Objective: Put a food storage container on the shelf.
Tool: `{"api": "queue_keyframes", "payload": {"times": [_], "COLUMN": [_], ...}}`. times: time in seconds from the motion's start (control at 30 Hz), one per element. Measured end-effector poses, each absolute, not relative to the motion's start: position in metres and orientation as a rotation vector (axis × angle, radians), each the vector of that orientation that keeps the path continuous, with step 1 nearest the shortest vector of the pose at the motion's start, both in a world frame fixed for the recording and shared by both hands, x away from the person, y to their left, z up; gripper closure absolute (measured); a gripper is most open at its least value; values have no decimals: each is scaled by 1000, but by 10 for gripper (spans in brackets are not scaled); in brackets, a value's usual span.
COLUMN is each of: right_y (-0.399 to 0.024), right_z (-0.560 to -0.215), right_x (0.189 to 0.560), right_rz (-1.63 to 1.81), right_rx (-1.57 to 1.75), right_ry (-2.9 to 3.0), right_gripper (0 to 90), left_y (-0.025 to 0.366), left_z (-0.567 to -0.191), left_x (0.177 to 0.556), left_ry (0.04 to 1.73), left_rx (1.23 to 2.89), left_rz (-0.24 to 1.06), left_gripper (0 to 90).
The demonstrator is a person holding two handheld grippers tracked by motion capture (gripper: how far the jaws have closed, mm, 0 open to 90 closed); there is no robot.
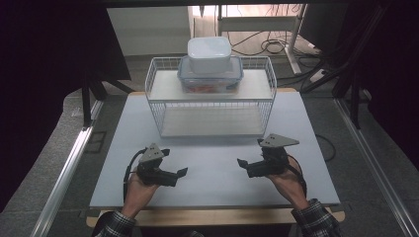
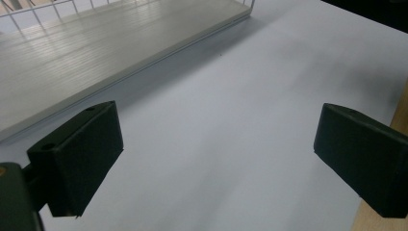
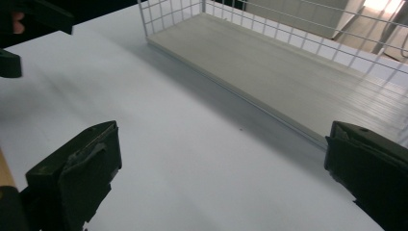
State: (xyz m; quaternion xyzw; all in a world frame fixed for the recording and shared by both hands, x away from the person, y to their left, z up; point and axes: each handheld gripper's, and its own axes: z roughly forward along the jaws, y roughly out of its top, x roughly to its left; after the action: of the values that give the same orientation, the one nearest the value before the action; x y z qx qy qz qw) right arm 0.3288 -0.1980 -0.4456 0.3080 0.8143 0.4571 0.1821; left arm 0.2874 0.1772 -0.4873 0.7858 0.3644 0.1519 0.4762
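A white wire rack (image 1: 211, 96) with two wooden shelves stands at the far middle of the white table (image 1: 212, 163). On its top shelf sits a clear lidded container (image 1: 210, 75) with reddish contents, and a white lidded box (image 1: 209, 53) rests on top of that. My left gripper (image 1: 174, 162) lies at the near left, open, with nothing between its jaws. My right gripper (image 1: 251, 152) lies at the near right, open and empty too. In the left gripper view the jaws frame bare table beside the rack's lower shelf (image 2: 96, 53). The right gripper view has the lower shelf (image 3: 298, 77) ahead.
The table's wooden front edge (image 1: 207, 216) runs near the person's sleeves. Metal rails (image 1: 64, 173) flank the table on both sides. Cables (image 1: 269, 44) lie on the floor behind the rack. The left gripper's jaw (image 3: 9, 62) sits at the far left of the right gripper view.
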Motion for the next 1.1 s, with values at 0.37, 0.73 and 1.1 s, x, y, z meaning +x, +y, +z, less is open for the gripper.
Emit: {"api": "queue_keyframes", "payload": {"times": [0.37, 0.73, 1.1], "right_y": [-214, -234, -248], "right_z": [-453, -465, -479], "right_x": [325, 320, 317], "right_rz": [1271, 1222, 1164], "right_rx": [906, 956, 995], "right_ry": [2271, 2256, 2260], "right_gripper": [0, 0, 0], "left_y": [190, 191, 191], "left_z": [-494, -505, -515], "left_x": [280, 275, 275], "left_ry": [931, 944, 942], "left_rx": [1907, 1938, 1987], "left_rz": [392, 417, 463], "left_gripper": [29, 21, 16]}}
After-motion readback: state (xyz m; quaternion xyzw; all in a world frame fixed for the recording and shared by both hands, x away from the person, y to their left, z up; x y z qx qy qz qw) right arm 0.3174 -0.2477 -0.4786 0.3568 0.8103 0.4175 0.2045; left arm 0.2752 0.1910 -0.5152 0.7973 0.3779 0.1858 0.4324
